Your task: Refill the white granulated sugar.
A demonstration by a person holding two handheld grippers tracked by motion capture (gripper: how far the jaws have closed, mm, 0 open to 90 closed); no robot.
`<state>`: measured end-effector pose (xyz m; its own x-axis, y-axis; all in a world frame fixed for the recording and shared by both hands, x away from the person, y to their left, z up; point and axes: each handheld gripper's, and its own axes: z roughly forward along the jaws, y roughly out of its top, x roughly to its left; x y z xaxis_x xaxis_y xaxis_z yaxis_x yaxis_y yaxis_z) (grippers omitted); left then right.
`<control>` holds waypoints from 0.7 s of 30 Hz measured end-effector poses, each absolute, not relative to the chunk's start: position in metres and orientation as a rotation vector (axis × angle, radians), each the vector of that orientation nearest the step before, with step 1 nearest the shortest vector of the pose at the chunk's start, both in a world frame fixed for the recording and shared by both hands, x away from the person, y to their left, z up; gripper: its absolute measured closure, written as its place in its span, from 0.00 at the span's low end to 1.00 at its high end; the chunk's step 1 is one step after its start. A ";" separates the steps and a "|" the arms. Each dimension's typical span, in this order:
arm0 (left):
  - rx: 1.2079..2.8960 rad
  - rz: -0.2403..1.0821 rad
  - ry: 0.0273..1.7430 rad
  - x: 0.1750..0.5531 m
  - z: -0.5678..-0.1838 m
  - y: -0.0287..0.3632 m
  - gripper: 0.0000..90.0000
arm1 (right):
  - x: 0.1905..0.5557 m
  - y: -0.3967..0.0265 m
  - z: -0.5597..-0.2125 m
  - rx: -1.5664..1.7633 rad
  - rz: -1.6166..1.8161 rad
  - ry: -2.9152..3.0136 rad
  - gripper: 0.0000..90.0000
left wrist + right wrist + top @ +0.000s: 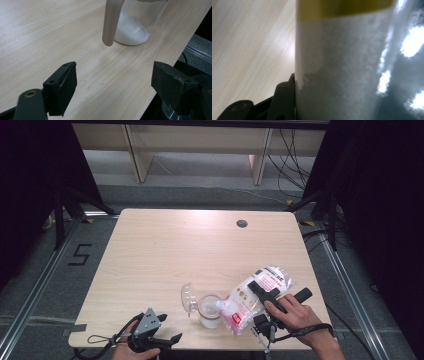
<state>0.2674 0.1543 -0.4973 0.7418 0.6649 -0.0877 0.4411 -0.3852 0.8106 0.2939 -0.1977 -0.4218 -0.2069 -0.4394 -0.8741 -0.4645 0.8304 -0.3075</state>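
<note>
**Soft bag of white grains tipped over an open glass jar**

The worktop [165, 250] is pale wood grain, bare but for a small cluster near the person's edge. The largest thing there is the plastic bag [252, 300], white with red print, lying tilted with its low corner at the mouth of the glass jar [210, 312]. It looks soft and part full, so I judge it will sag and shift its weight as the grains run. The film is glossy and probably slippery. A hold across the body, well up from the pouring corner, seems the sound place, and firm enough that the film does not creep.

The right hand-held gripper [265, 295] has just such a hold: its black jaws are roughly half closed and clamp the bag across its middle. In the right gripper view the bag [352, 65] sits pressed against the one jaw visible there.

The jar stands upright beside the bag, with a heap of white grains [131, 28] in its bottom. Being glass it is stiff, breakable and likely to slide if nudged; its hinged lid [188, 297] hangs open on the far side from the bag.

The left hand-held gripper [167, 340] rests near the worktop's front edge, jaws wide apart and empty, apart from the jar.
</note>
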 end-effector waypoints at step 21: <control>2.045 0.327 0.810 0.268 -0.497 0.155 0.23 | 0.294 -0.198 -0.421 -0.694 0.017 1.833 0.63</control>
